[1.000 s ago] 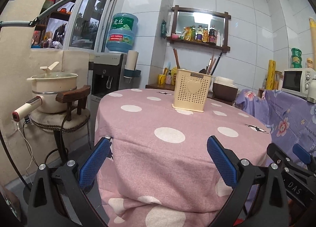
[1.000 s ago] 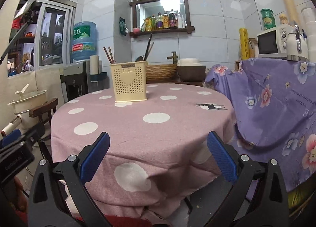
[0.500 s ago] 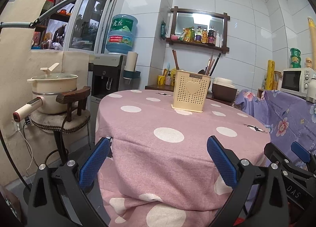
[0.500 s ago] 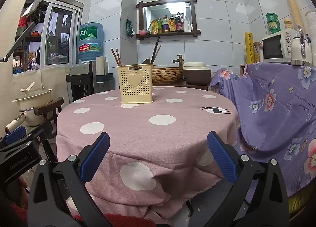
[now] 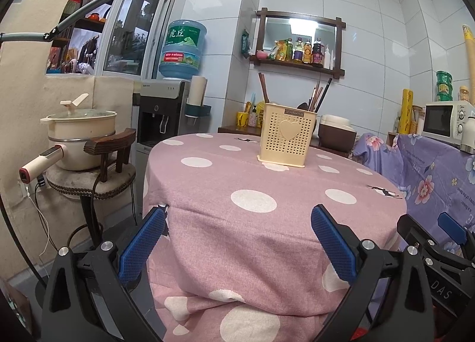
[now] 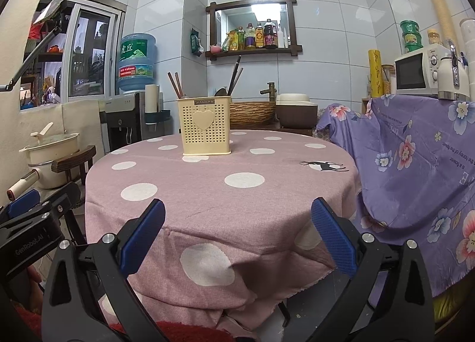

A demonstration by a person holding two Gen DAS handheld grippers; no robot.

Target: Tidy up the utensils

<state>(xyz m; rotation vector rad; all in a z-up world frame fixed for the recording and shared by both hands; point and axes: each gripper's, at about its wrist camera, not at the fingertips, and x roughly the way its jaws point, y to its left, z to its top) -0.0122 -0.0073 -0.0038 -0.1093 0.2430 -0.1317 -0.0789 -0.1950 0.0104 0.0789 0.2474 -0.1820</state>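
Note:
A cream perforated utensil holder (image 5: 284, 134) with a heart on its front stands upright on the far part of a round table with a pink polka-dot cloth (image 5: 252, 199). It also shows in the right wrist view (image 6: 205, 125). Chopsticks (image 6: 174, 84) and dark utensil handles (image 6: 234, 79) stick up out of it. My left gripper (image 5: 237, 238) is open and empty, low at the table's near edge. My right gripper (image 6: 237, 236) is open and empty, also at the near edge. Each gripper shows at the side of the other's view.
A chair with a cream pot (image 5: 78, 137) stands left of the table. A water dispenser (image 5: 160, 116) is behind it. A purple floral cloth (image 6: 415, 169) covers a counter on the right, with a microwave (image 6: 418, 71) on top. A basket and a cooker sit behind the table.
Both grippers have drawn back and sunk a little, so the table and holder look slightly farther and higher. Both stay open and empty.

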